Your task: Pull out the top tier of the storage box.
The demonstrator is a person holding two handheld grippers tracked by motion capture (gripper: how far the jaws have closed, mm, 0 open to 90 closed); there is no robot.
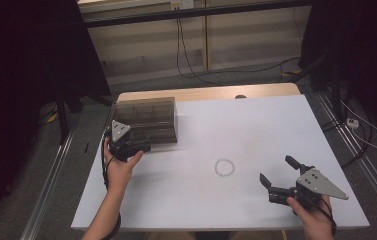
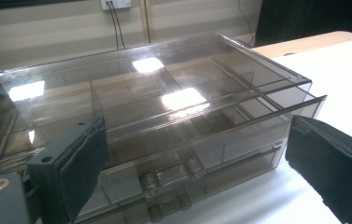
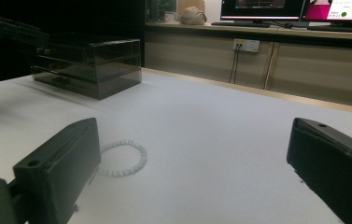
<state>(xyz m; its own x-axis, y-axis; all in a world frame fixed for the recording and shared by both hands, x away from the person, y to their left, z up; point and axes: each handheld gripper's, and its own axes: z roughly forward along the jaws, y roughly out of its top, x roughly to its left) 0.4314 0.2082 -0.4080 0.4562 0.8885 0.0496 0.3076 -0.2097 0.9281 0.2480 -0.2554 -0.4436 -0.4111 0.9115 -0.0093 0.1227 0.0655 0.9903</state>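
A smoky see-through drawer box point(image 1: 146, 121) stands at the table's far left. My left gripper point(image 1: 145, 146) is open right at its front face. In the left gripper view the box point(image 2: 164, 88) fills the space ahead, and two round drawer knobs point(image 2: 148, 182) sit low between the open jaws of the left gripper point(image 2: 197, 135), untouched by the pads. A white bead bracelet point(image 1: 224, 167) lies on the table's middle front. My right gripper point(image 1: 276, 170) rests open to its right, pointing toward it. In the right gripper view the bracelet point(image 3: 122, 158) lies just ahead of the left jaw of the right gripper point(image 3: 194, 135).
The white table top point(image 1: 256, 125) runs to a wooden strip at its far edge. Cables point(image 1: 191, 60) trail on the floor beyond it. In the right gripper view the box point(image 3: 87, 65) stands far left with the other gripper point(image 3: 10, 30) beside it, and monitors point(image 3: 262, 9) sit on a back bench.
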